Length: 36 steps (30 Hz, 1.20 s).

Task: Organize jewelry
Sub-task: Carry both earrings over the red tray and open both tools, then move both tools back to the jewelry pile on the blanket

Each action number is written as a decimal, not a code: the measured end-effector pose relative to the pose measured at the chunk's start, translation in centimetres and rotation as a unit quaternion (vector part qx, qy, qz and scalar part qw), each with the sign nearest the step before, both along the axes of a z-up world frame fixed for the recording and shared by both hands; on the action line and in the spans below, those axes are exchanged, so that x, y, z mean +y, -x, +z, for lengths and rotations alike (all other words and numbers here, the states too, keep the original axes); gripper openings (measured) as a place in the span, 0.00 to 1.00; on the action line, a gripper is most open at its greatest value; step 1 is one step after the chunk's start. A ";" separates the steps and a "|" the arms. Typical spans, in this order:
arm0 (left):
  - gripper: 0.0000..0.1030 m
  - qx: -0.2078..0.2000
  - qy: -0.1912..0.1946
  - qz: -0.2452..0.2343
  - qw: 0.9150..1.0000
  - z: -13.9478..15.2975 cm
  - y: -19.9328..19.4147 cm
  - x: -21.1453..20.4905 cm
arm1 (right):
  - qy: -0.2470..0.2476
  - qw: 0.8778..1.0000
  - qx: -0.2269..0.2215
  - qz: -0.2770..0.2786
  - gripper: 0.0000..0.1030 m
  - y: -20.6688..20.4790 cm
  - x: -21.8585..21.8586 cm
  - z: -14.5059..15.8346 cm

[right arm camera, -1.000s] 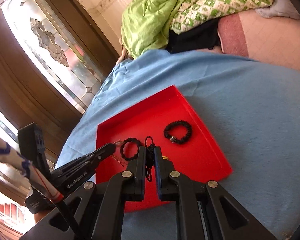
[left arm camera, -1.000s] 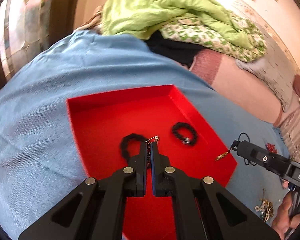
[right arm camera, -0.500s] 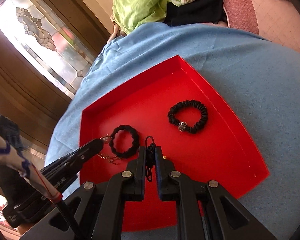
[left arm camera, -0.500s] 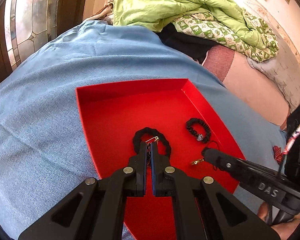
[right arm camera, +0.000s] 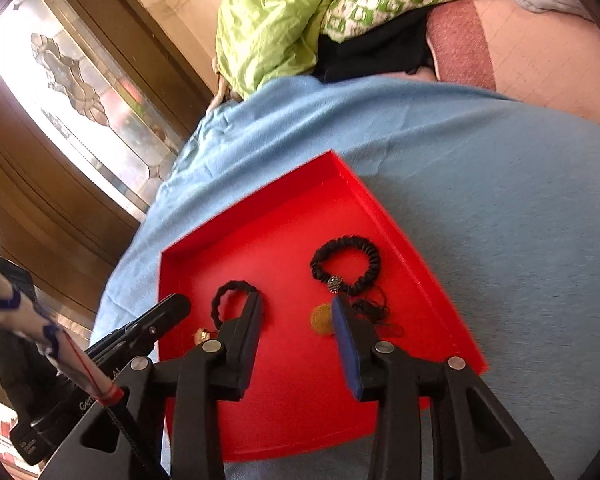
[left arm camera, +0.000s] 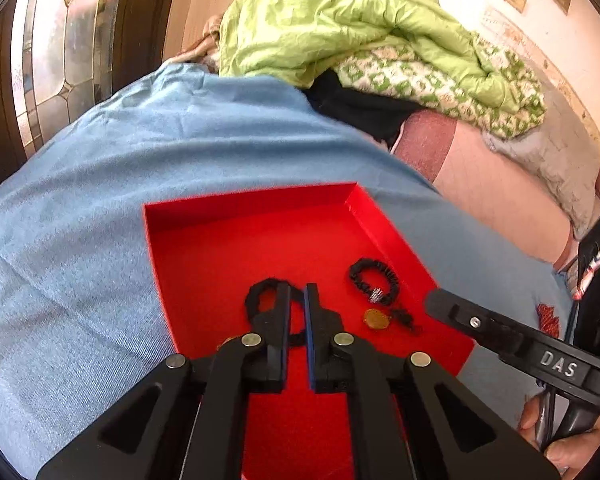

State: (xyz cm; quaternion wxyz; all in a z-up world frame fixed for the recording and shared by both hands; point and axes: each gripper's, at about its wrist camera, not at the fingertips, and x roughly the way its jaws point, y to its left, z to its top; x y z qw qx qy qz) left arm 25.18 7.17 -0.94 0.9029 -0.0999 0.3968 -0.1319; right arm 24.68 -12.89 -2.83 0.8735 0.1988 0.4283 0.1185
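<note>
Above: right gripper (right arm camera: 296,312) released, fingers spread wide over tray (right arm camera: 260,208) | pendant (right arm camera: 321,320) lies just inside its right finger, bracelet (right arm camera: 346,266) beyond that fingertip | left gripper (left arm camera: 295,294) slightly parted, gripping nothing, second bracelet (left arm camera: 266,300) around its left fingertip | tray on blue cloth (left arm camera: 80,220)

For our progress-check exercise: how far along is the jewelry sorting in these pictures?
Done: a beaded black bracelet, a plain black bracelet and a gold pendant lie in the red tray. In hand: nothing; the right gripper is wide open, the left gripper narrowly parted. Left: a red item, perhaps jewelry, on the blue cloth outside.
</note>
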 end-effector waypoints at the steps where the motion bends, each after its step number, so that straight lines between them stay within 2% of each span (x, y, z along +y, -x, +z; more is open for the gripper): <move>1: 0.06 -0.006 0.003 0.001 1.000 0.3 0.1 -0.1 | -0.007 1.000 -0.006 -0.003 0.38 0.5 -0.6 0.5; 6: 0.06 -0.030 -0.014 -0.017 0.999 1.3 1.0 -2.3 | -0.022 0.999 -0.033 -0.009 0.38 3.8 -3.2 2.8; 10: 0.06 -0.043 -0.033 -0.043 0.998 1.7 2.3 -5.2 | -0.028 0.998 -0.054 -0.019 0.38 8.3 -6.1 3.9; 15: 0.06 -0.056 -0.057 -0.074 0.994 1.7 4.3 -9.2 | -0.035 0.997 -0.053 -0.045 0.38 13.5 -9.9 3.4; 19: 0.06 -0.062 -0.074 -0.105 0.990 1.5 6.3 -12.4 | -0.020 0.996 -0.052 -0.075 0.38 18.4 -13.3 2.7; 22: 0.11 -0.064 -0.065 -0.127 0.988 1.7 8.1 -14.1 | -0.014 0.993 -0.054 -0.103 0.38 21.7 -16.0 2.7; 24: 0.26 -0.073 -0.065 -0.135 0.986 2.0 9.7 -15.2 | -0.012 0.990 -0.055 -0.128 0.38 23.8 -18.0 2.4; 27: 0.28 -0.069 -0.051 -0.159 0.983 1.6 12.5 -16.6 | -0.009 0.985 -0.050 -0.164 0.38 26.4 -20.6 1.8; 29: 0.28 -0.048 -0.028 -0.177 0.983 0.9 14.1 -17.5 | -0.027 0.981 -0.039 -0.188 0.38 27.7 -22.4 1.1; 31: 0.28 -0.019 -0.020 -0.199 0.980 -0.2 15.2 -18.7 | -0.055 0.978 -0.027 -0.201 0.38 28.2 -23.8 0.4; 33: 0.28 -0.013 -0.032 -0.224 0.974 -0.9 16.4 -20.1 | -0.065 0.976 -0.025 -0.204 0.38 28.4 -24.4 0.1; 36: 0.28 -0.003 -0.042 -0.283 0.958 -1.8 18.2 -22.1 | -0.067 0.976 -0.022 -0.206 0.38 28.6 -24.8 -0.2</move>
